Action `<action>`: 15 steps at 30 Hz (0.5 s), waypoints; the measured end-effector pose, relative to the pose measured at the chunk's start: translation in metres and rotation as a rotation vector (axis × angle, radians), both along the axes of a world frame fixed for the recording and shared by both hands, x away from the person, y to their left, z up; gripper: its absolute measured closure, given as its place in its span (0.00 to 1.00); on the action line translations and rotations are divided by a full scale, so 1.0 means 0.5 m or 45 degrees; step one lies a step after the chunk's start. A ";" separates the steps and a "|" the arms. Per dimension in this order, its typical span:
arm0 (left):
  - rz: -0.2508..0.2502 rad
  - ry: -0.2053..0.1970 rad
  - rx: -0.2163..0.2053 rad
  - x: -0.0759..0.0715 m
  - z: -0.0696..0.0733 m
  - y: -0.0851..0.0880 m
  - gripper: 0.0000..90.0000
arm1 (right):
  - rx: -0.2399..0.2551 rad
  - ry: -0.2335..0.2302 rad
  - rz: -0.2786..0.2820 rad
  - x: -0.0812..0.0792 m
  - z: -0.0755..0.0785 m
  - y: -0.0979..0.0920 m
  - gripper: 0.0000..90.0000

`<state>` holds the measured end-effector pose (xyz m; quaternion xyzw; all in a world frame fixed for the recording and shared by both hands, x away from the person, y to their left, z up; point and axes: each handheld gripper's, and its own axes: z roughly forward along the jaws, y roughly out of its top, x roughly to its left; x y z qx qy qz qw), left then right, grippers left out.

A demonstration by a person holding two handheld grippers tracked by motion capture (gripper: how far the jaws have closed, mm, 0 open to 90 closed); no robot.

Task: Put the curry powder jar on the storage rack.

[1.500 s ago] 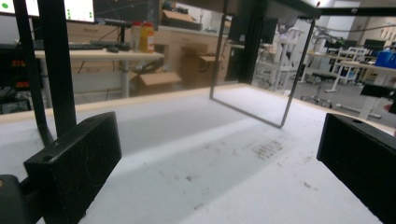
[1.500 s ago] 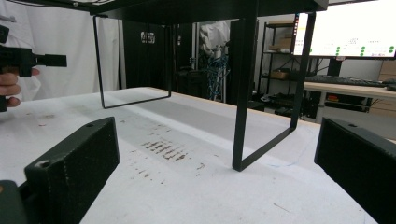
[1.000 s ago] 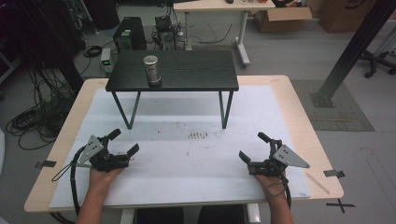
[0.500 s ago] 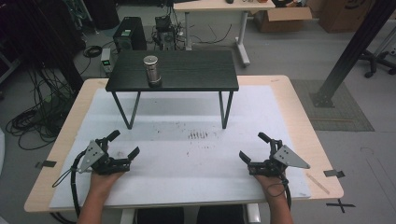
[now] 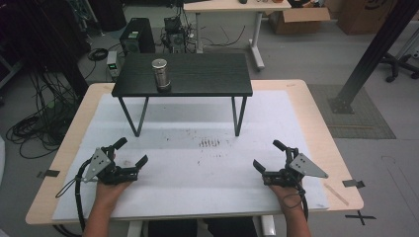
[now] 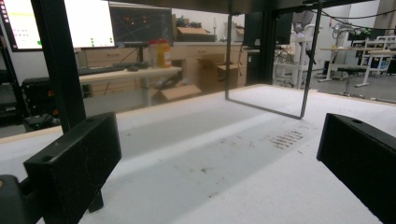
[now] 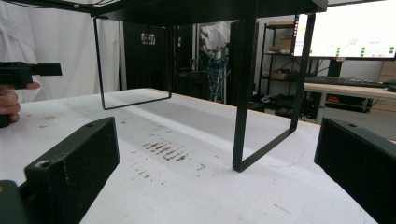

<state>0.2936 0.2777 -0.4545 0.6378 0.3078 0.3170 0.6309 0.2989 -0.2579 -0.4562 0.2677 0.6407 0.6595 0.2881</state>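
My left gripper (image 5: pixel 130 152) rests low on the white mat (image 5: pixel 197 168), its jaws spread wide with nothing between them. My right gripper (image 5: pixel 269 154) sits well apart from it on the other side of the mat, jaws just as wide and just as empty. Both point inward and forward, toward the middle of the mat, where a patch of dark scuff marks (image 5: pixel 211 143) lies between them and a little farther out.

Beyond the marks stands a small black table (image 5: pixel 207 74) on thin metal legs, its feet on the mat. In the right gripper view its nearest leg (image 7: pixel 243 93) rises just past my jaws, and my left hand (image 7: pixel 8 105) shows far off at the edge.

The metal can (image 5: pixel 160 73) stands upright on the black table top, toward its left end and near the front edge, well away from both grippers.

The mat covers a pale wooden table (image 5: pixel 316 128).
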 end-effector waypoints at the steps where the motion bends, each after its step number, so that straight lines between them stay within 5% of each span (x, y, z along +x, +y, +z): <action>1: 0.000 0.002 0.000 0.000 0.000 0.000 0.00 | 0.001 0.002 0.001 0.000 0.000 0.000 0.00; 15: 0.002 0.004 -0.005 0.000 0.000 0.001 0.00 | -0.002 0.002 0.002 0.000 0.000 0.000 0.00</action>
